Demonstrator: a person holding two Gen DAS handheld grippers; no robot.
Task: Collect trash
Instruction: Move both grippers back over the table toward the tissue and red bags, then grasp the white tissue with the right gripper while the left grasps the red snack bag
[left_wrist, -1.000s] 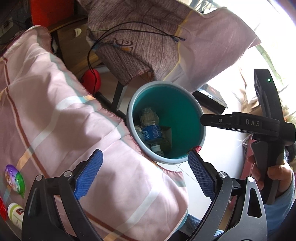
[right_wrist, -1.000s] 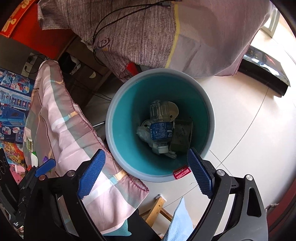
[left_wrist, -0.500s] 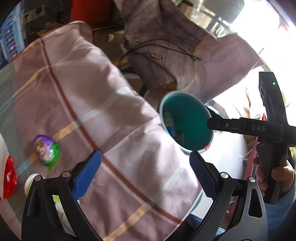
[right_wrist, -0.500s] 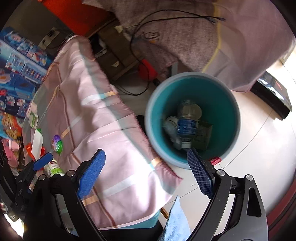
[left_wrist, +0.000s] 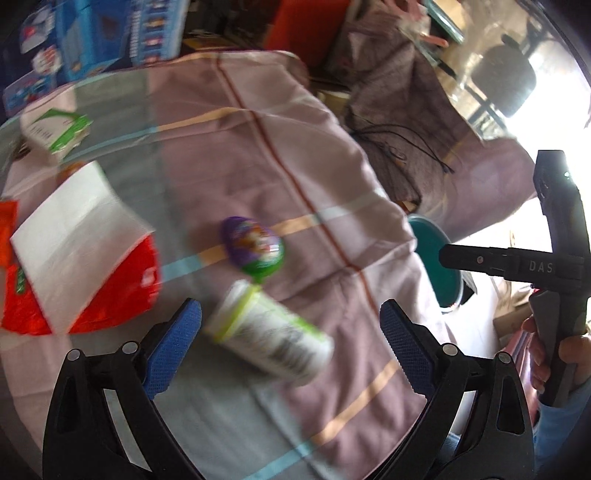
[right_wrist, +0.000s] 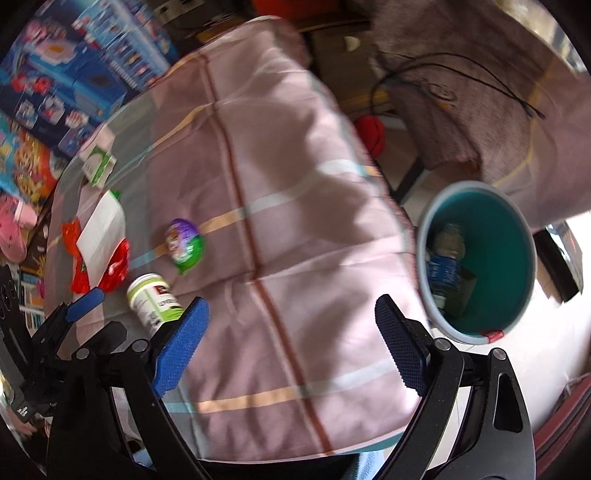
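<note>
While both claws stood wide open and empty, the left claw (left_wrist: 290, 349) was lined up over the white-and-green bottle (left_wrist: 271, 332) lying on the desk (left_wrist: 332, 147); the bin (right_wrist: 476, 262) stood at three o'clock for drop-off, off the desk edge, under the right claw (right_wrist: 291, 347).

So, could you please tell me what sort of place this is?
Probably a lived-in room at home: a table under a pink checked cloth, stacked toy boxes behind it, and a teal bin on the tiled floor.
</note>
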